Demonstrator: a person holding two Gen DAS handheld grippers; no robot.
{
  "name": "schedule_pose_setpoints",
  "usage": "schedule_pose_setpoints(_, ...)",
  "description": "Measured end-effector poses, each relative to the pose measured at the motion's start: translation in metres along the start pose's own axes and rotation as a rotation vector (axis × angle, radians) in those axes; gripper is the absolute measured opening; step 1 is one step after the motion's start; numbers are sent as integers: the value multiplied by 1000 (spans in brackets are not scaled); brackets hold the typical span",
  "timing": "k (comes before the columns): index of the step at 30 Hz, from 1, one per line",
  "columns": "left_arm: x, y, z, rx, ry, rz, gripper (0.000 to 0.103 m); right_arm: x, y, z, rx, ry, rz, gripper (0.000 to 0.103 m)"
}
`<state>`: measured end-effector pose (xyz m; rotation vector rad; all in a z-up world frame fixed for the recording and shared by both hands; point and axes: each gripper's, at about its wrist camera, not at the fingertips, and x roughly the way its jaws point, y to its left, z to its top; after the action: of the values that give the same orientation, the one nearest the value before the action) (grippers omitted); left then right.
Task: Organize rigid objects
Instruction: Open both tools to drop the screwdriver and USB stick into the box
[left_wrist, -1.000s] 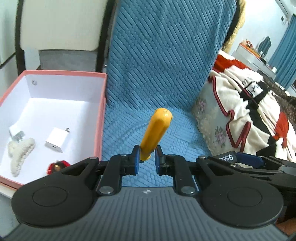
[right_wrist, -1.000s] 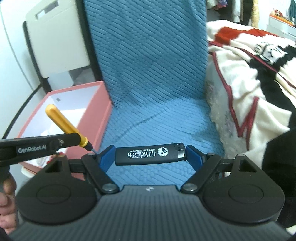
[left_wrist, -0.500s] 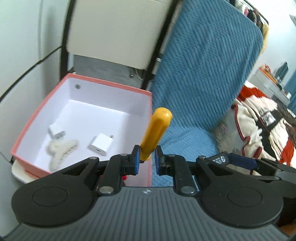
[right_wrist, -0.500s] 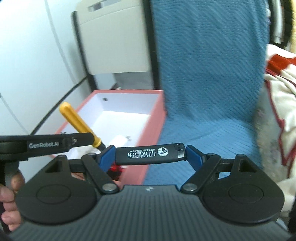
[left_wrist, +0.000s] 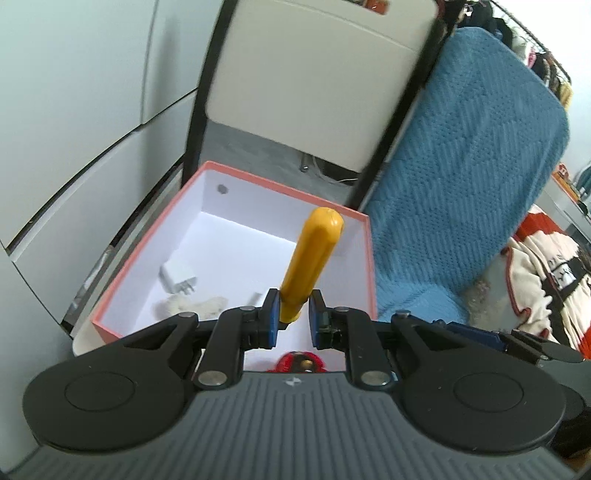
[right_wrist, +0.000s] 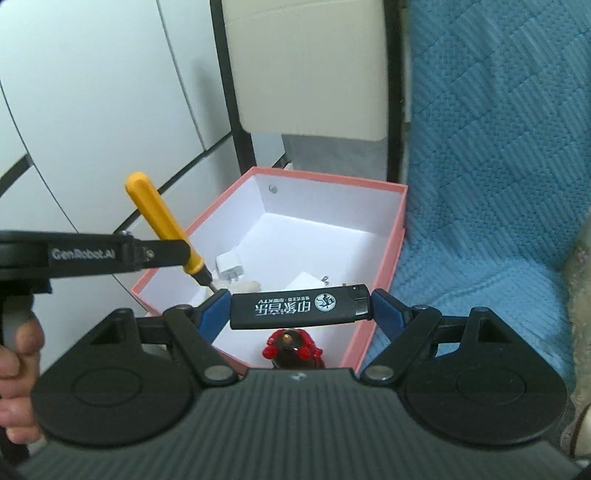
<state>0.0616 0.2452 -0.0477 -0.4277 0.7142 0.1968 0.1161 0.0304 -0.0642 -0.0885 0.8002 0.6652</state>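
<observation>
My left gripper (left_wrist: 291, 320) is shut on a yellow-handled screwdriver (left_wrist: 312, 260), held handle up over the pink box (left_wrist: 155, 240). The screwdriver also shows in the right wrist view (right_wrist: 166, 225). My right gripper (right_wrist: 299, 308) is shut on a black lighter (right_wrist: 299, 307), held crosswise above the near part of the same box (right_wrist: 391, 258). Inside the box lie a white charger (right_wrist: 229, 266), another white adapter (right_wrist: 304, 282), a cream hair claw (left_wrist: 192, 306) and a red-and-black toy (right_wrist: 292, 347).
The box sits on a white folding chair (left_wrist: 317, 74) beside a white cabinet wall (left_wrist: 74, 110). To the right is a chair draped in blue knit fabric (left_wrist: 469, 192), and a patterned blanket (left_wrist: 543, 277) lies further right.
Both grippers have swung left from the blue chair to above the pink box, keeping hold of the screwdriver and the lighter.
</observation>
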Motion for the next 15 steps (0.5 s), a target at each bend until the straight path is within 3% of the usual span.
schedule_pose_setpoints(15, 110, 72, 27, -43, 161, 22, 19, 114, 10, 12, 11, 133, -39, 85)
